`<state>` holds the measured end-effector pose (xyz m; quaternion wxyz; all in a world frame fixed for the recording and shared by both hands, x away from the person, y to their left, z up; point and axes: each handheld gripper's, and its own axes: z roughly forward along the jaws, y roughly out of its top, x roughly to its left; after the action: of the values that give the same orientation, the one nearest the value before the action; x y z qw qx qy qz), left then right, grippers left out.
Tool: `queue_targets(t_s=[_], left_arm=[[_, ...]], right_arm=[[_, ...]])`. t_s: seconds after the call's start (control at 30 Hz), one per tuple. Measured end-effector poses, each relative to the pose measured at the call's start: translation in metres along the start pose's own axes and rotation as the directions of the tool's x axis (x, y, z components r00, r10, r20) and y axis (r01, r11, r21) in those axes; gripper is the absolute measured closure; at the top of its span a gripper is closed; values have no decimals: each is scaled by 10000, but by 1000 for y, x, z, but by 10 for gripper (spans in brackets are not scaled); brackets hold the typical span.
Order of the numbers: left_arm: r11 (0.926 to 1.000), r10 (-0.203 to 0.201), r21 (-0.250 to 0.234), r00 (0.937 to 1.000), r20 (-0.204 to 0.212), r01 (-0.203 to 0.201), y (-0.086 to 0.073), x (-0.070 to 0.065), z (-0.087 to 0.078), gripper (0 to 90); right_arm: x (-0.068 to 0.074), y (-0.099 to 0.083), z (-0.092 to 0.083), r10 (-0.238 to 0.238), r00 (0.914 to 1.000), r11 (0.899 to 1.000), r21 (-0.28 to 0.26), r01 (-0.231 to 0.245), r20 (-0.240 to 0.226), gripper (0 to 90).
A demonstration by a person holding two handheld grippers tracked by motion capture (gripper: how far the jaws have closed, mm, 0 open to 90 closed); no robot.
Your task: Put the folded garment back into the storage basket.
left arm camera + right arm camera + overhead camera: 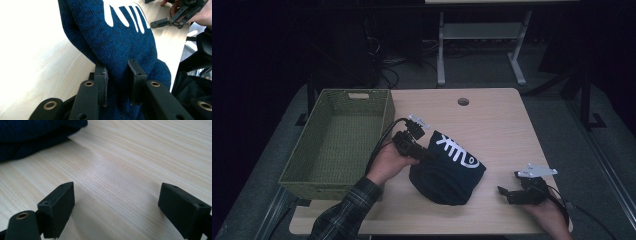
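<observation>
A dark blue knitted garment (pixel 449 167) with a white print lies bunched on the wooden table (pixel 497 120), its left edge lifted. My left gripper (pixel 424 154) is shut on that edge; in the left gripper view the blue knit (pixel 117 42) is pinched between the two black jaws, at the left gripper (pixel 117 77). My right gripper (pixel 504 192) rests low at the table's front right, jaws spread wide over bare wood, seen up close as the right gripper (pixel 116 200) with nothing between the pads. A corner of the garment (pixel 30 137) lies ahead of it to the left.
A green woven basket (pixel 319 172) stands along the table's left side, empty inside. A round cable hole (pixel 463 102) sits near the table's far edge. Beyond the table are a white desk frame (pixel 479 45) and cables on the floor.
</observation>
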<state>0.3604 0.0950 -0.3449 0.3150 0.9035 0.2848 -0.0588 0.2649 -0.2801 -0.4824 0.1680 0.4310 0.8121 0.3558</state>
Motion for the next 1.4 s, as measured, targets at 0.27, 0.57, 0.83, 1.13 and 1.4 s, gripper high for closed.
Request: queue_targets(t_s=[0.27,0.57,0.83,1.13,1.4], left_arm=[[9994,335,-37,9992,-196,-335,13,-6,-29,732],[9993,381,-14,9989,-279,-381,24,-11,-60,732],[9995,323,-63,9990,-324,-325,28,-12,-93,732],[9995,-140,-275,9984,-556,125,21,-4,-129,732],[9973,-518,-560,9950,-857,471,13,2,-156,732]], right_arm=[[0,0,0,8,10000,10000,-7,-8,6,132],[0,0,0,6,10000,10000,-6,-6,7,132],[0,0,0,6,10000,10000,-8,-6,9,133],[0,0,0,33,10000,10000,-29,-33,40,136],[0,0,0,39,10000,10000,-29,-39,46,136]])
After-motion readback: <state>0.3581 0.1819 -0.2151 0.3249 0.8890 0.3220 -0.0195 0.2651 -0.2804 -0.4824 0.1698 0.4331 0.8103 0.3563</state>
